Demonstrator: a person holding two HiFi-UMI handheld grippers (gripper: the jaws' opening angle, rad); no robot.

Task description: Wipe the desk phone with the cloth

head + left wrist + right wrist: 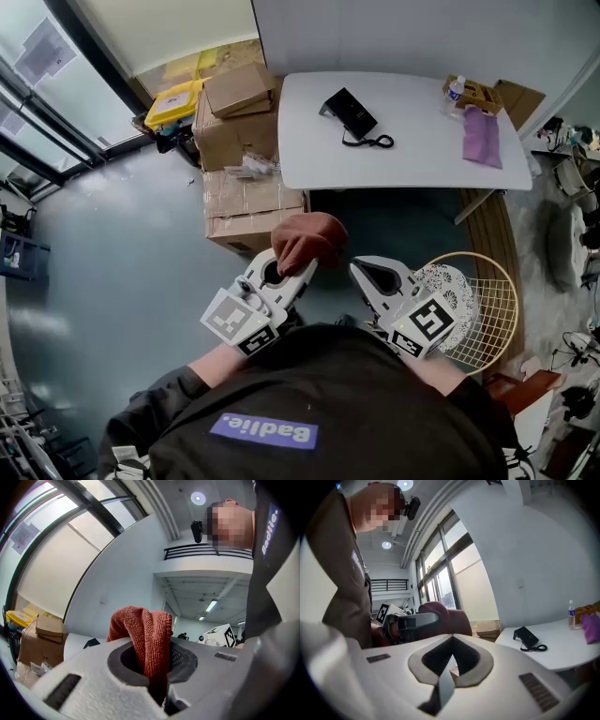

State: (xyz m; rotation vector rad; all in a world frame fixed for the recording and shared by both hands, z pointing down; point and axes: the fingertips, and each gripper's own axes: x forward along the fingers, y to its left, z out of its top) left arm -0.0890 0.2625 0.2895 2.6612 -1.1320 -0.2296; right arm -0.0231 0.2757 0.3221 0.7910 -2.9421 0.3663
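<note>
currently the left gripper (286,274) is clamped on the red cloth (309,240). in the left gripper view the fabric runs down into the pinch of the closed jaws and bunches up in a fold above the tips. the right gripper (380,277) has its jaws together with nothing between them, and it sits just beside the left one, both held close to the person's chest over the floor. the desk phone (350,114) is well apart from both, on the white table (412,164) ahead, left of centre, with its cord curled at its right side. the cloth is nowhere near the phone, no contact. also on the table, at the far right end: a purple cloth (483,137) and a small bottle (455,91). cardboard boxes (234,122) are stacked left of the table, and a wire basket (489,309) sits on the floor right of the right gripper.
</note>
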